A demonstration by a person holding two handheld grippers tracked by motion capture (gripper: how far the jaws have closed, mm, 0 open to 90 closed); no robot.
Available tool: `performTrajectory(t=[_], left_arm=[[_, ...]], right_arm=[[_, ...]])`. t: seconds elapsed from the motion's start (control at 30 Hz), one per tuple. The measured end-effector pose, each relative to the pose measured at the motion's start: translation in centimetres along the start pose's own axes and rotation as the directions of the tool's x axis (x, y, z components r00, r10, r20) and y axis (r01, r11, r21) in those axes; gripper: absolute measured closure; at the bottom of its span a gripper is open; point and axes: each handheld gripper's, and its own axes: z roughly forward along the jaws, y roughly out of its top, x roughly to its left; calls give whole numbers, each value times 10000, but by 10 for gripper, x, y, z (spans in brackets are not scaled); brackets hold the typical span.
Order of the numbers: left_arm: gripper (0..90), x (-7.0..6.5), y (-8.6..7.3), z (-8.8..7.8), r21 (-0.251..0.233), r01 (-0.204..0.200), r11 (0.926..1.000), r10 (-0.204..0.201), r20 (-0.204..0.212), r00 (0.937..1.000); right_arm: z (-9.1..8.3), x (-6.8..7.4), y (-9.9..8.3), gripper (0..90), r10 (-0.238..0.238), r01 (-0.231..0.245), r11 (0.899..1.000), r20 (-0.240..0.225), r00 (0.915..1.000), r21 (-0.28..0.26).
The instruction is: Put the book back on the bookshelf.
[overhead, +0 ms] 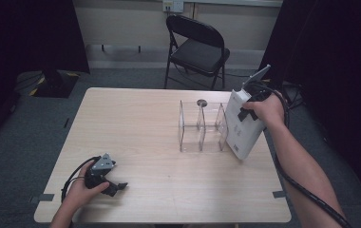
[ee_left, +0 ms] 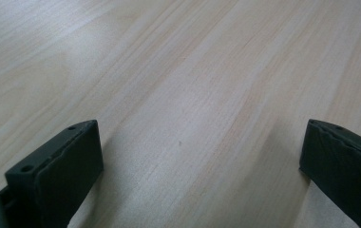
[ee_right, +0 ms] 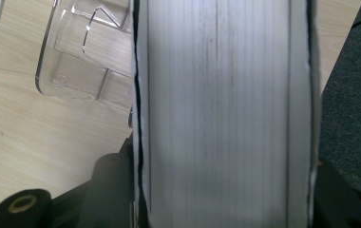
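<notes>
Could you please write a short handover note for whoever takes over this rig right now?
Right gripper: shut on the white book, held tilted at the right end of the clear acrylic rack.
Left gripper: open, holding nothing, low over the table near the front left.
Done: book picked up and brought to the rack.
Left: the book is not yet in a slot; probably stand it in one, then release.

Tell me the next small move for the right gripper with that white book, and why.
Probably shift the white book left over the clear rack and line it up with a slot. The right gripper is shut on the book, which hangs tilted just past the rack's right end, not yet over any slot. The left gripper rests open on the table, well away.
</notes>
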Motion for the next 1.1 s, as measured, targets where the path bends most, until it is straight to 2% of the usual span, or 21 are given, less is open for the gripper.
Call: performTrajectory(t=[1.1], left_arm=[[0, 0, 0, 0, -1, -15, 10000, 15, 10, 10000]], right_arm=[[11, 1, 10, 525, 381, -380, 9993, 203, 9991, -71]])
